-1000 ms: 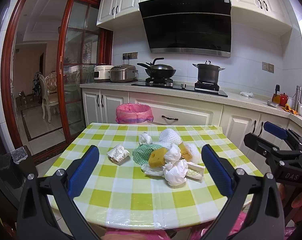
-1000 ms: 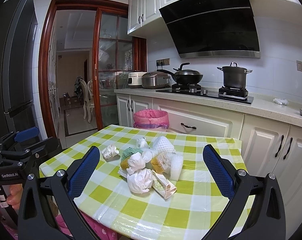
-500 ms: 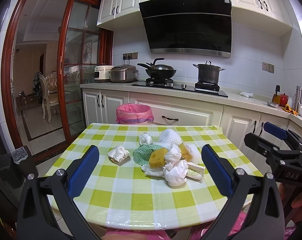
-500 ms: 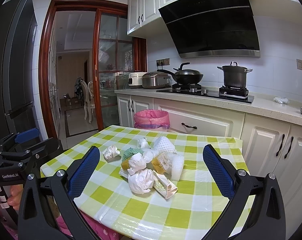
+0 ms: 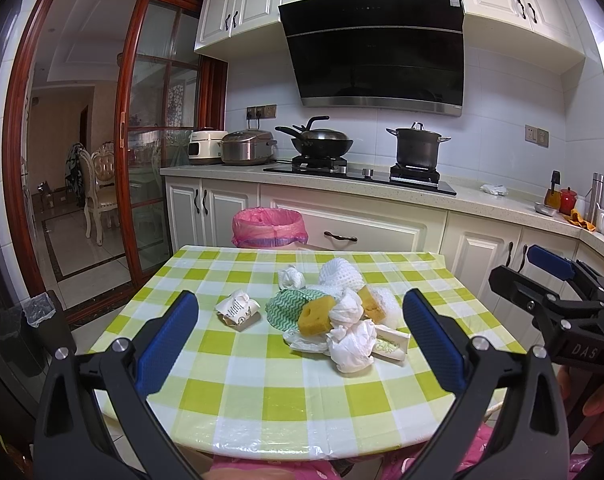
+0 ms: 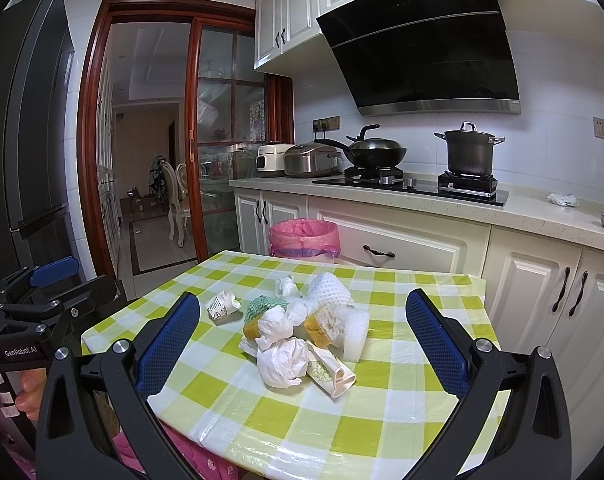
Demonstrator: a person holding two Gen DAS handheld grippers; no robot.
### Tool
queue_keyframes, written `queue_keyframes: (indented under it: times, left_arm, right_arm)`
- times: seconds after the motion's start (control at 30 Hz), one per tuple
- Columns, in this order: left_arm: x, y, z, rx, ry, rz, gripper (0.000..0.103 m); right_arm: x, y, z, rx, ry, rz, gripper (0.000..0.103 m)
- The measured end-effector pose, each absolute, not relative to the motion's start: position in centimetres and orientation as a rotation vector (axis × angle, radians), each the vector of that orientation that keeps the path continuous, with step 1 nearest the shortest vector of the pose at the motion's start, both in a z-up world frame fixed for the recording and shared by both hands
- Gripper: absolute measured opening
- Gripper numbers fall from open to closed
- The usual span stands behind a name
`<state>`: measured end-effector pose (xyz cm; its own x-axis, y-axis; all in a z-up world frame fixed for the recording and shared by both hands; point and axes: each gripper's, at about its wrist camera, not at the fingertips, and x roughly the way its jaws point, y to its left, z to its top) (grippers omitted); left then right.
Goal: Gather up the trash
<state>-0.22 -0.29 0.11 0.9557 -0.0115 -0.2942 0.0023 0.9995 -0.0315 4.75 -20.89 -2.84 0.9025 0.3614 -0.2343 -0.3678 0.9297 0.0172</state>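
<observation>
Starting the collection, by the look of it: nothing gripped yet, nothing visibly binned. Left claw (image 5: pixel 300 334) spread wide, blue pads framing the trash pile (image 5: pixel 338 316) from the near edge of the checked table (image 5: pixel 237 392), held level and well short of it. Right claw (image 6: pixel 302 336) likewise spread and empty, aimed at the same heap from the right side, a hand (image 6: pixel 27 394) just visible at the edge gripping the other tool. Heap near the table's middle: crumpled white paper (image 5: pixel 352 346), yellow sponge (image 5: pixel 317 315), green patterned cloth, white foam net, a crushed paper cup (image 5: pixel 237 309) lying just apart to the left. Pink-lined bin (image 5: pixel 267 227) standing beyond the far table edge (likely the destination). Next move, probably: reaching forward and down over one loose piece, closing gently on it, the nearest paper wad being the easiest pick.
</observation>
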Motion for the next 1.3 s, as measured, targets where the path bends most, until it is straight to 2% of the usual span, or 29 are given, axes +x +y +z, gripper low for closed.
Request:
queue_keyframes:
  times: [1.3]
  left_arm:
    - [-0.2, -0.1, 0.33, -0.046, 0.304, -0.041, 0.099]
  right_arm:
    - [5.35, -20.46, -3.28, -0.005, 0.271, 0.368, 0.097]
